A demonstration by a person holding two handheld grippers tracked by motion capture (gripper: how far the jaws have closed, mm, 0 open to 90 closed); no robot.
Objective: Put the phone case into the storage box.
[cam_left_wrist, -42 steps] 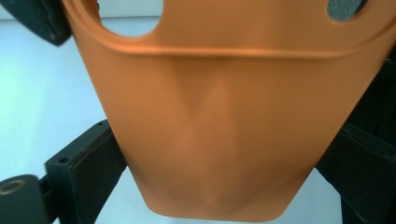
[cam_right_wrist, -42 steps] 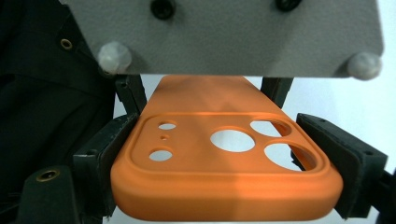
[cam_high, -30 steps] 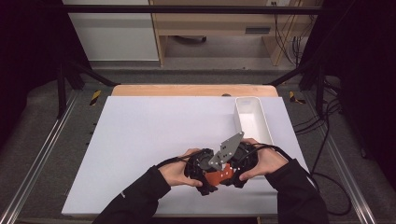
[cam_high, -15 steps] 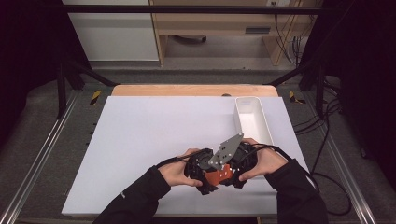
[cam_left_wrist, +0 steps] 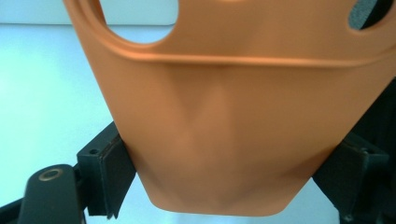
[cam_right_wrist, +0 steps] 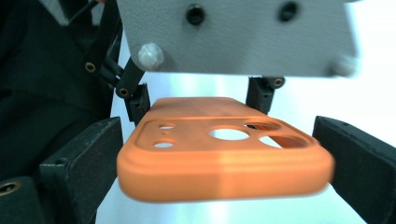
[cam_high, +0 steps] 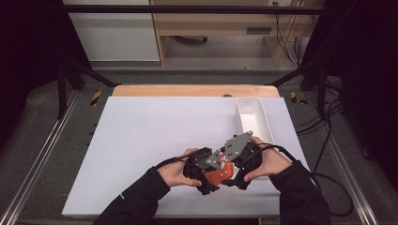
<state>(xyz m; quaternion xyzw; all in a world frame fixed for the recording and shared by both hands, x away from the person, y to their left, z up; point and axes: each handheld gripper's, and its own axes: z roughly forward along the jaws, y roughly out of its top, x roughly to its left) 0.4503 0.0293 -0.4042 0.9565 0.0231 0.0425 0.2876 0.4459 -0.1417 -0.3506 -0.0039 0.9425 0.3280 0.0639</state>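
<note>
what I'm holding: an orange phone case (cam_high: 218, 174) – up off the white surface (cam_high: 141, 140) near its front edge, hanging between my two hands

left gripper (cam_left_wrist: 224, 186): its fingers (cam_left_wrist: 114, 177) are clamped on the two long sides of the case at the plain end, so that's my real hold

right gripper (cam_right_wrist: 224, 163): jaws have just been opening – the case's camera-cutout end sits between the fingers (cam_right_wrist: 84, 163), but the pads look backed off the sides, so I'd call this one let go

which way it points: case lies roughly flat, back face with the lens holes up in the right gripper view. Long axis runs from one gripper to the other, cutout end toward my right hand, plain end in my left

doing this step well: looks like a handover to the left, so I'd keep the left squeeze steady and pull the right gripper straight back along the long axis. Soft rubbery case, I reckon – drag a pad on the rim and it'll twist

other stuff: white tray (cam_high: 253, 117) sits at the right of the surface, beyond my right hand, apart from the case
</note>
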